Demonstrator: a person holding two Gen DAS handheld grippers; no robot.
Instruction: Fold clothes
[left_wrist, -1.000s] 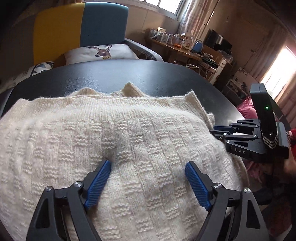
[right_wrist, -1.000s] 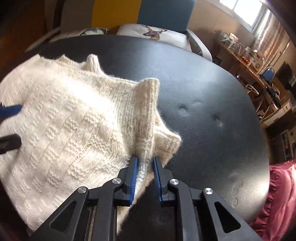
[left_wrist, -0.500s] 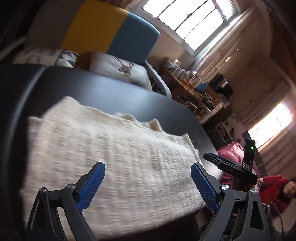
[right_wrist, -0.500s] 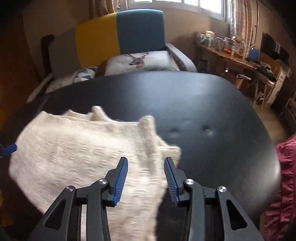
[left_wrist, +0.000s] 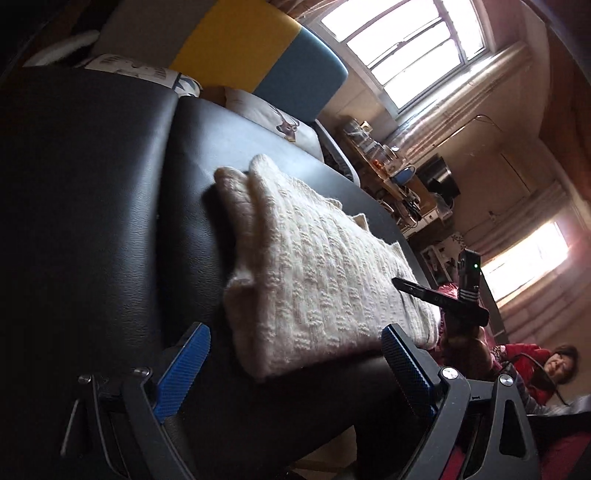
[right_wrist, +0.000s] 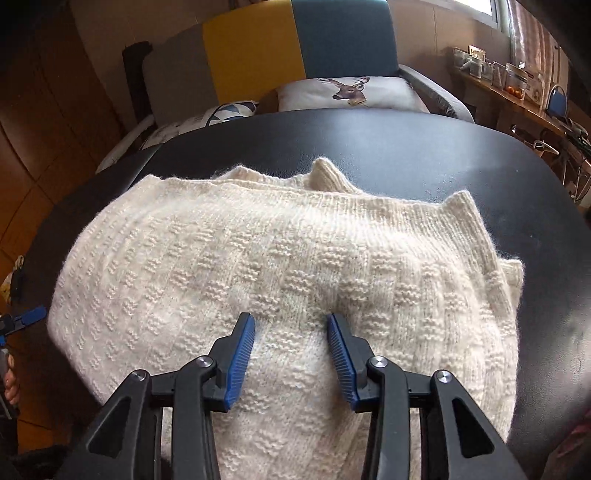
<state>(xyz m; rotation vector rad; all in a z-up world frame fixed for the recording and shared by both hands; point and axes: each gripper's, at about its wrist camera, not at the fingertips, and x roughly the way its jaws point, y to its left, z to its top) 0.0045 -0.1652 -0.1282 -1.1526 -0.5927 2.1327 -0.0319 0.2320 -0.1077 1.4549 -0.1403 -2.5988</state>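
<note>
Since a second ago: right tongs (right_wrist: 291, 356) let go of the sweater's edge and came in over the middle of the sweater (right_wrist: 280, 266); left tongs (left_wrist: 293, 373) backed off to the near-left corner, camera tipped hard sideways.

State now. Left tongs spread wide, holding nothing, clear of the knit, hovering just off the near edge of the desk (left_wrist: 110, 229). Right tongs part open, blue pads (right_wrist: 242, 356) either side of a low ridge of knit; they seem to press or rest on the cloth, with nothing pinched between them. From the left view the right tongs (left_wrist: 400, 284) reach over the sweater's far side.

Sweater lies folded to a thick rectangle on the black desk, toward the near edge, ribbed hem and a cuff poking out at the back.

Step in hand (my reading): flattening the finished fold, or picking the next grip.
- Press down and sweep outward; don't drag, the knit will bunch.
- Tuck the stray cuff and the right-hand flap so edges line up.
- For another fold, grip all layers at a corner, not the top one only.

Materials: cream wool-like knit, basket-weave blocks, fuzzy, soft, stretchy. Desk top is padded black leatherette, faintly grained, with dimples (slick enough for cloth to slide).
</note>
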